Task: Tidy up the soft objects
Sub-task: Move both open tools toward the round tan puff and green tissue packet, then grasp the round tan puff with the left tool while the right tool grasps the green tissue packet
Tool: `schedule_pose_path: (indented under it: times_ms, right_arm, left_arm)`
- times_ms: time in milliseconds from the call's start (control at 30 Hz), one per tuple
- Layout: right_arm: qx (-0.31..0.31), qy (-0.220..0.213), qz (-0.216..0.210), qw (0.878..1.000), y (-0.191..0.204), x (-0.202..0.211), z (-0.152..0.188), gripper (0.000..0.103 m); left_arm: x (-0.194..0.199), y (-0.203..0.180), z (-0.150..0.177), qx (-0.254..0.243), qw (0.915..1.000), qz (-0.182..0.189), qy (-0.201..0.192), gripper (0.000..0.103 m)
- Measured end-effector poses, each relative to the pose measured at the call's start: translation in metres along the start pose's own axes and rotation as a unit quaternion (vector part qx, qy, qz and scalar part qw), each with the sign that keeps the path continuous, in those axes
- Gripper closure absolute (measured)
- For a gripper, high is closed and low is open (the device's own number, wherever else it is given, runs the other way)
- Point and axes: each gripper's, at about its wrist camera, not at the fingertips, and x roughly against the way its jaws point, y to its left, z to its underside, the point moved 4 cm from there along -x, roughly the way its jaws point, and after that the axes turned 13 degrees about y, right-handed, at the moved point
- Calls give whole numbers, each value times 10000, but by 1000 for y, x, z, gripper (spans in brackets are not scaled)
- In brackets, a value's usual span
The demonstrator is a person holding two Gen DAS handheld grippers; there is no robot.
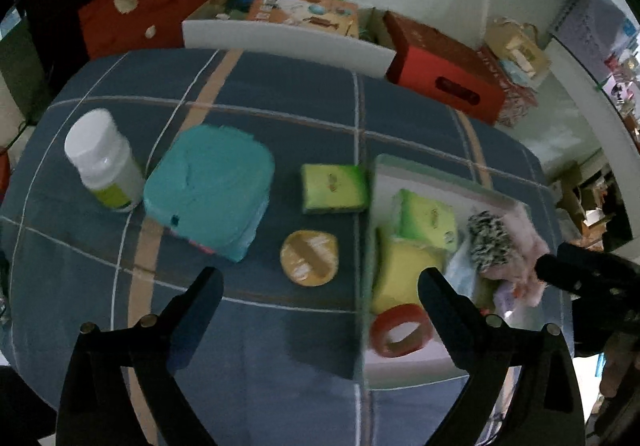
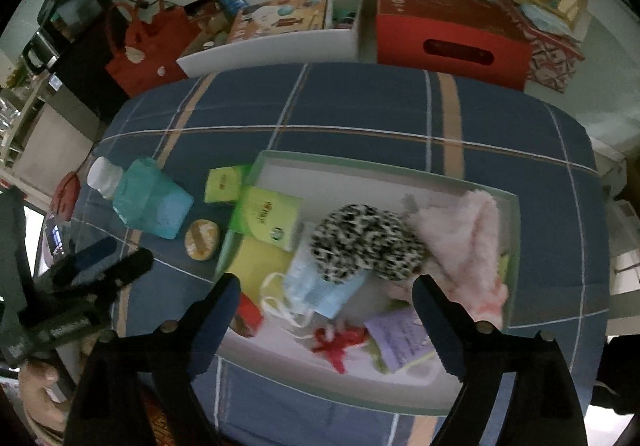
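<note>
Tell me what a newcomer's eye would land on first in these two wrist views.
First, the shallow white tray on the blue plaid cloth, heaped with soft things: a black-and-white speckled fuzzy scrunchie in the middle, a fluffy pink cloth to its right. Left of the tray lies a teal wipes pack, with a white plastic bottle beyond it.

Tray (image 2: 400, 166) of soft things (image 2: 360, 242)
</note>
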Motion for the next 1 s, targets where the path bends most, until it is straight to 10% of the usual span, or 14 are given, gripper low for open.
schedule_pose_path:
  times_ms: [667, 1000]
  right_arm:
    - [236, 345, 17, 9991, 38, -32, -36, 13]
    - [312, 368, -60, 9988, 39, -44, -54, 13]
  left_arm:
    - [-69, 15, -13, 795, 9951, -219, 544, 7]
    - [-94, 17, -28, 1006, 9923, -386, 610, 27]
